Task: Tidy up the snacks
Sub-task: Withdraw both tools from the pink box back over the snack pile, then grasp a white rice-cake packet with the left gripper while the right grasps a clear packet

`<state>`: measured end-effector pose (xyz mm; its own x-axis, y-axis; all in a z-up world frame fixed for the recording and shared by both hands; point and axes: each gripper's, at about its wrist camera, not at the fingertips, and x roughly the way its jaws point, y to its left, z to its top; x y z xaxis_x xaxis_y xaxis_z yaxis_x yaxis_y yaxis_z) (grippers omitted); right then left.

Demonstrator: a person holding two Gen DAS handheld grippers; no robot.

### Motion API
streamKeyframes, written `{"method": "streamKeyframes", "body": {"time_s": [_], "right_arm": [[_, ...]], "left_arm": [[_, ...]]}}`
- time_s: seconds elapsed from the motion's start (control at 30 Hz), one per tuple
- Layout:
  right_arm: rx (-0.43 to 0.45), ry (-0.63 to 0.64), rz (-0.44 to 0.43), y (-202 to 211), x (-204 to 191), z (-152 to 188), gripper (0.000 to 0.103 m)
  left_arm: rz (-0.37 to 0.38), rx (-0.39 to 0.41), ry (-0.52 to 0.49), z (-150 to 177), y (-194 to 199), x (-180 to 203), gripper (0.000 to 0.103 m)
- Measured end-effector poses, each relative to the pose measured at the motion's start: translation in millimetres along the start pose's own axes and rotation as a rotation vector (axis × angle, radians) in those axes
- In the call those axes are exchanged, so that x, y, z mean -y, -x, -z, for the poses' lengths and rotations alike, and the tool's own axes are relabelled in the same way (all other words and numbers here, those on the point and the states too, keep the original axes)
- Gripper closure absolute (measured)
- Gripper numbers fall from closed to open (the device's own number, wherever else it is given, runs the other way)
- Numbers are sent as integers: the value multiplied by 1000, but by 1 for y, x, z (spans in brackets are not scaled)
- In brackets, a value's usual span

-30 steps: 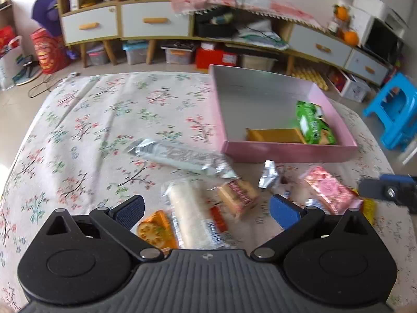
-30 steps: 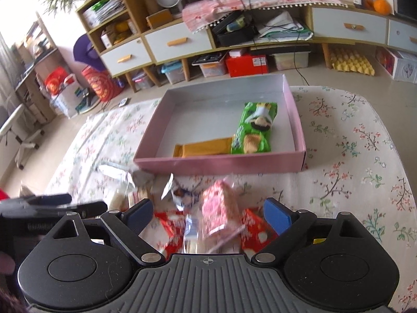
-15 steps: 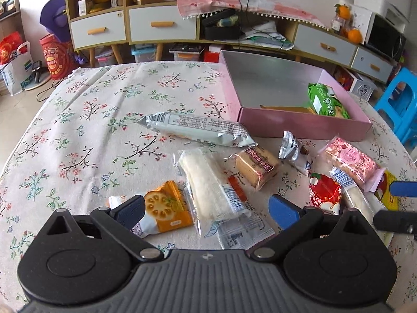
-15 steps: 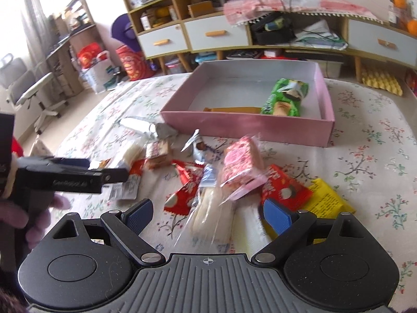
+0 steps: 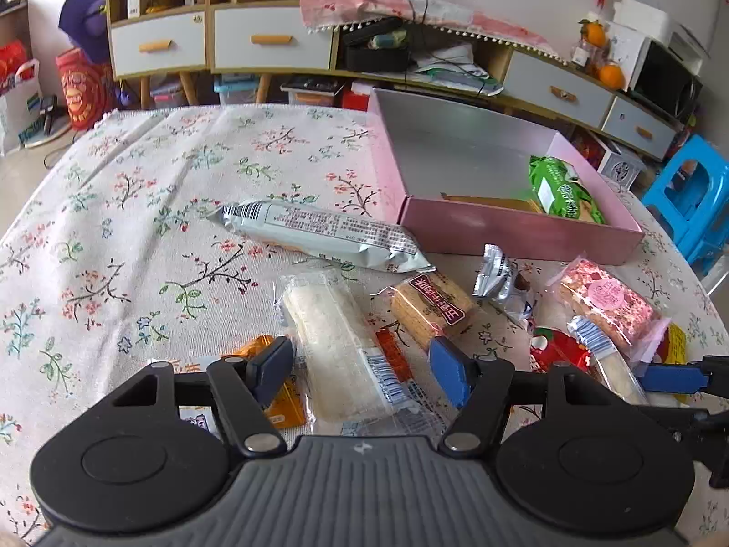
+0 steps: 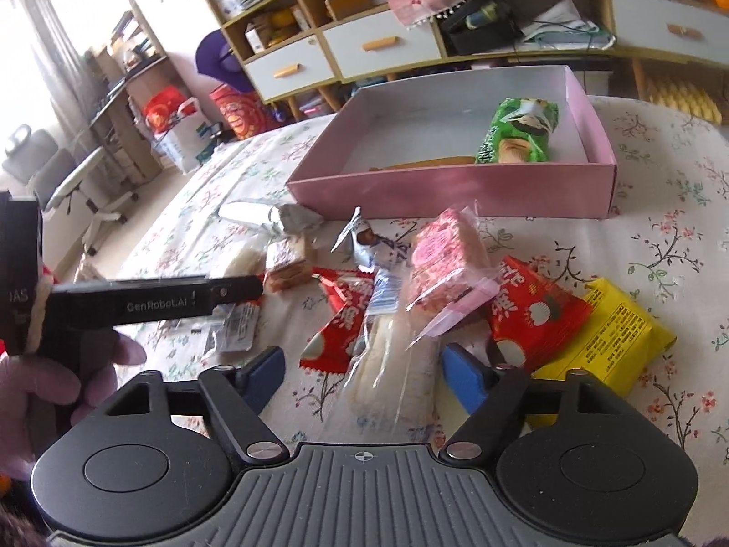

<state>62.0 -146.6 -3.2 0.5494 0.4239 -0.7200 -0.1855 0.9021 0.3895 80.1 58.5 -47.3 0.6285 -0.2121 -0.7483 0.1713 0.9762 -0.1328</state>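
The side of the left gripper (image 6: 150, 303), seen from the right wrist, reads "GenRobot.AI" in pale letters. At that picture's left edge a black block (image 6: 18, 273) shows "AS", its start cut off. The snack wrappers carry Chinese characters, fine print and barcodes, all too small or blurred to read.

The left wrist view sits low over the near edge of the table (image 5: 136, 209), looking along its fingers (image 5: 449, 369) toward the pink box (image 5: 524, 232) and cabinets behind. The right wrist view looks from further right, close above the snack pile, angled leftward. Both share the pink box (image 6: 455, 189), and the pink snack pack (image 5: 608, 303) (image 6: 439, 264).
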Motion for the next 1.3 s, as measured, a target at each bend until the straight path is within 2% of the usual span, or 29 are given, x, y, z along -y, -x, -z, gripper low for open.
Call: {"method": "streamKeyframes", "body": {"time_s": [0.07,0.13,0.2,0.23,0.33,0.6,0.73,0.87,0.93,0.97,1.1,1.2,1.3], "right_arm": [[-1,-13,1,0,1,-1,37],[-7,-15,6,-2,2,-2,49],[-14,3,18,-4,0,-1,61],[-21,12,20,-5,-2,-1,66],[-43,20,8,-5,-6,0,75],[-128,91,-32,2,-25,9,78],[-170,131,-45,4,-35,14,78],[-183,113,-45,5,-38,17,70],[-192,80,-39,3,-35,17,51],[-192,64,-34,1,-33,16,48],[-188,7,-35,-5,-28,13,47],[-181,-5,-31,-11,-31,13,46],[-158,50,0,-15,-40,14,46]], "left_arm": [[2,-3,11,-1,-1,-2,41],[-1,-4,17,-1,0,-3,45],[-20,-12,14,-1,0,-3,60],[-20,-17,14,-2,-1,-4,60],[-11,-23,29,-2,3,-9,70],[55,-80,13,5,24,-14,74],[66,-129,-33,14,37,-12,74],[81,-185,-85,20,43,-8,74],[88,-196,-128,24,44,-4,72],[77,-189,-142,26,44,-2,69],[48,-158,-181,29,43,5,57],[41,-158,-172,26,40,6,55],[37,-163,-161,25,39,5,54]]}}
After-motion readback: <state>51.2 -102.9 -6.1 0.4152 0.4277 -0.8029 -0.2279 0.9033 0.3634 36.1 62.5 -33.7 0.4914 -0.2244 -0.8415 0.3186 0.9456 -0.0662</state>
